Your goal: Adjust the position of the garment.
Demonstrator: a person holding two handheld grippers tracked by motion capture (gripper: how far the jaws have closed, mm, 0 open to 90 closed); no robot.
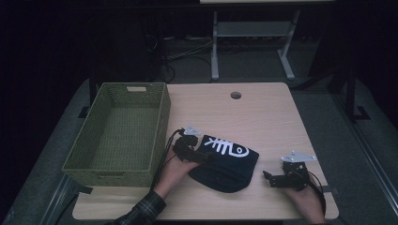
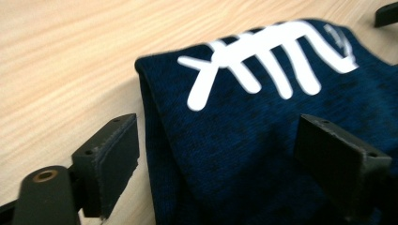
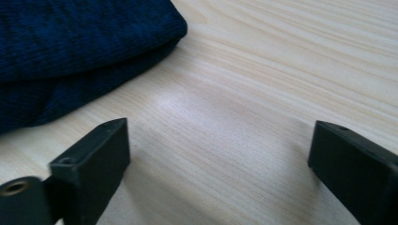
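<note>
A folded dark navy garment (image 1: 230,166) with a white fish-bone print lies on the wooden table (image 1: 267,117), near its front. My left gripper (image 1: 207,157) is at the garment's left edge and stands open. In the left gripper view, one jaw is over bare wood and the other over the cloth (image 2: 244,136), and neither pad presses on it. My right gripper (image 1: 268,178) is to the right of the garment, apart from it, also open. Between its jaws (image 3: 218,159) is only bare wood, with the garment's folded corner (image 3: 70,47) ahead and to the left.
A green woven basket (image 1: 162,126) with nothing in it stands on the table's left side, close to my left hand. A round cable hole (image 1: 235,95) is near the far edge. Beyond the table, a desk frame (image 1: 215,51) stands on the dark floor.
</note>
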